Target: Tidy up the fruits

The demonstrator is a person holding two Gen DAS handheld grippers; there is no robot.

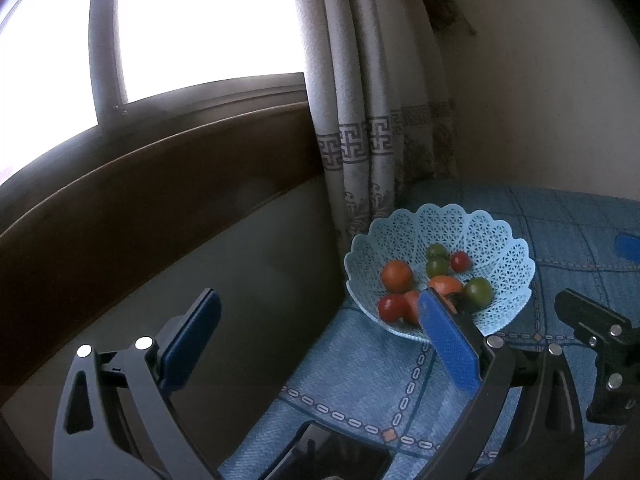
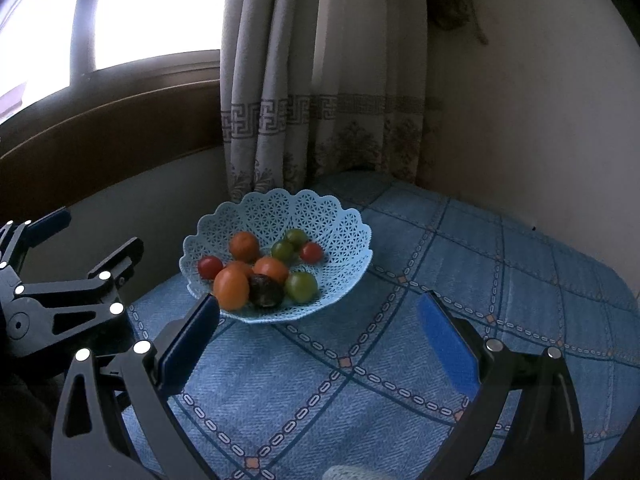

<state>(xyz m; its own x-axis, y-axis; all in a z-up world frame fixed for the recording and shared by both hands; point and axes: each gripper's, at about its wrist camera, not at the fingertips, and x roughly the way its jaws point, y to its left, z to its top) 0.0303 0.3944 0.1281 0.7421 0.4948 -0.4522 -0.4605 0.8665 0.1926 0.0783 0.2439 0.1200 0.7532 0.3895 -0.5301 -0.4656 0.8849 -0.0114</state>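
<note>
A bright window [image 2: 132, 12] and patterned curtain [image 2: 304, 92] are seen behind a surface covered by a blue checked cloth [image 2: 460, 280]. A lacy bowl [image 2: 344, 224] is set on it, filled with fruits [image 2: 260, 268]. The left gripper [image 1: 316, 336] and right gripper [image 2: 320, 336] are held released, empty.

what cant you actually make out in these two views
- Left wrist view: the left gripper's blue finger covers the front fruit in the basket, including most of the dark fruit that is clear in the right wrist view.
- Both views: the window is blown out white.
- Right wrist view: a pale object is cut off by the bottom edge.
</note>
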